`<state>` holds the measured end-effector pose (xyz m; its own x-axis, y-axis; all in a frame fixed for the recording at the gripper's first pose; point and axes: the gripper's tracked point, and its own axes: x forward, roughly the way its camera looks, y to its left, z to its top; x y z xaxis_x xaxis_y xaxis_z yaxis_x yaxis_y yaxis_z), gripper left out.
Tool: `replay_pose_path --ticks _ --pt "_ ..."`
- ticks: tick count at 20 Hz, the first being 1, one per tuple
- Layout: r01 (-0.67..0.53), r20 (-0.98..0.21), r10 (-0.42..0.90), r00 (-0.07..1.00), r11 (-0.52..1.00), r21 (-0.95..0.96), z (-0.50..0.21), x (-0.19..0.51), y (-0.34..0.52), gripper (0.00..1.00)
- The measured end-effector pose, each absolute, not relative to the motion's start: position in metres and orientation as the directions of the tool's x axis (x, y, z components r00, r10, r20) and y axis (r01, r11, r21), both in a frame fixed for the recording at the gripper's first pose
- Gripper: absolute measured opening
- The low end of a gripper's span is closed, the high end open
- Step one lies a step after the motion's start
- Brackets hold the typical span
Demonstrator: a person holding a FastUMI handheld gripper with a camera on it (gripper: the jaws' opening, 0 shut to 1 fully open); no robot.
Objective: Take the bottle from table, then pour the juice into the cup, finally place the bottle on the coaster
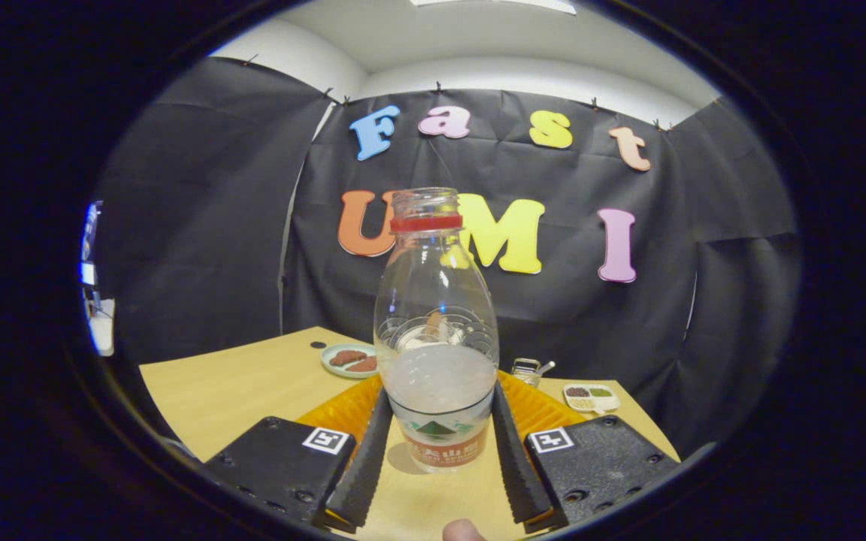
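Bottle [437, 330]: stood upright on the bench [237, 391], between the fingers of the tool [439, 432], uncapped, with a cloudy liquid filling roughly its lower half.
Tool: fingers flanked the bottle's lower body at the label band; they looked to be touching or nearly touching its sides, but I could not tell whether they pressed.
Handling: clear thin plastic, likely light and springy; a hard squeeze could buckle it and push liquid up the open neck. The smooth wall may slip.
Grip point: the labelled lower band, below the liquid line, looked the steadiest hold.
Orange tray [343, 409]: behind the bottle's base, spreading to both sides.
Small plate [348, 359]: behind and left of the bottle, carrying brown pieces.
Cup and coaster: could not be made out.
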<state>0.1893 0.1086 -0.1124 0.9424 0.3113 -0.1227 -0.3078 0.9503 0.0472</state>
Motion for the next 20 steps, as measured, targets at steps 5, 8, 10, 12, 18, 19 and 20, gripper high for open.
replay_pose_path --ticks 5,8,10,12,18,19,20 --pt "-0.329 -0.148 0.339 0.929 0.94 0.088 -0.143 0.235 0.127 0.73" --pt "-0.354 -0.17 0.372 0.912 0.927 0.127 -0.167 0.254 0.146 0.73" --pt "-0.36 -0.186 0.383 0.905 0.922 0.144 -0.186 0.266 0.156 0.73" --pt "-0.354 -0.222 0.386 0.896 0.92 0.17 -0.214 0.276 0.164 0.74" --pt "-0.334 -0.289 0.374 0.881 0.925 0.18 -0.264 0.286 0.174 0.76" --pt "-0.331 -0.295 0.37 0.881 0.927 0.175 -0.269 0.288 0.175 0.76" --pt "-0.329 -0.299 0.367 0.881 0.929 0.171 -0.274 0.288 0.176 0.77"
